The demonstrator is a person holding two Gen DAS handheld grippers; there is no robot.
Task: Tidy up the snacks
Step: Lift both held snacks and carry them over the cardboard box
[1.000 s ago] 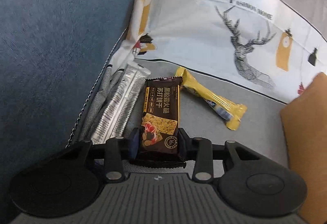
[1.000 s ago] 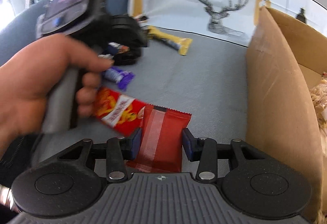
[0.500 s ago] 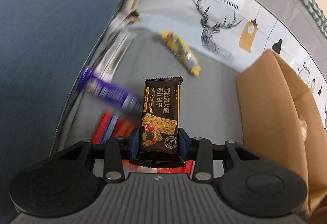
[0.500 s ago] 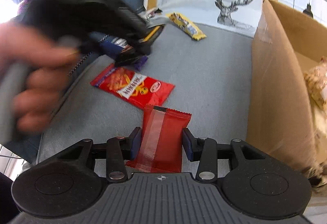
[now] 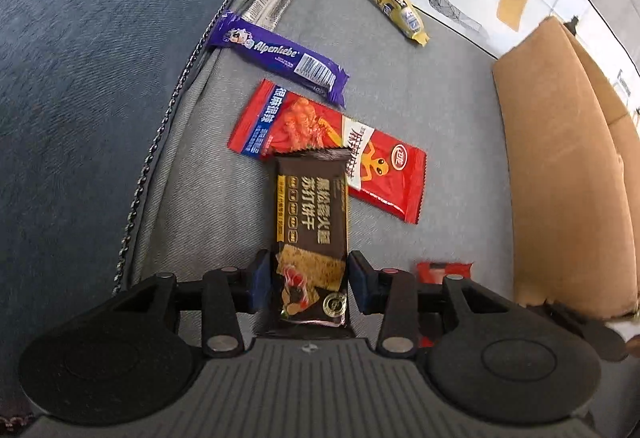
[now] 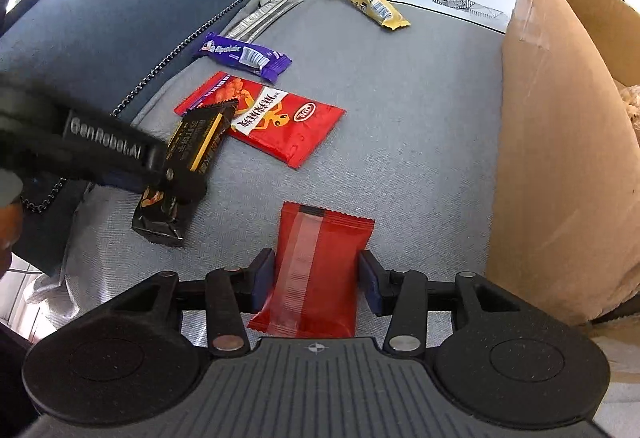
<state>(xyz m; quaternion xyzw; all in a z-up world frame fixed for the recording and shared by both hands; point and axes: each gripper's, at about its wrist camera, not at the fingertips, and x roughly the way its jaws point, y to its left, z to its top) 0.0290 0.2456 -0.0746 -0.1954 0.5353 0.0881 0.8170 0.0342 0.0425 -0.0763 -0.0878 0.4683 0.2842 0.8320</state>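
Snacks [image 5: 326,148] on grey sofa cushion [image 5: 420,86]

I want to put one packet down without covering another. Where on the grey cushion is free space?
Free: the grey cushion between the red peanut packet and the cardboard box, up to the yellow bar. Crowded: the left seam, with the purple Alpenliebe bar, the silver packet and the left gripper.

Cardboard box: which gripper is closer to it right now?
Right. The right gripper, shut on the plain red packet, sits just beside the cardboard box wall. The left gripper, holding the dark cracker pack, is farther off toward the sofa arm.
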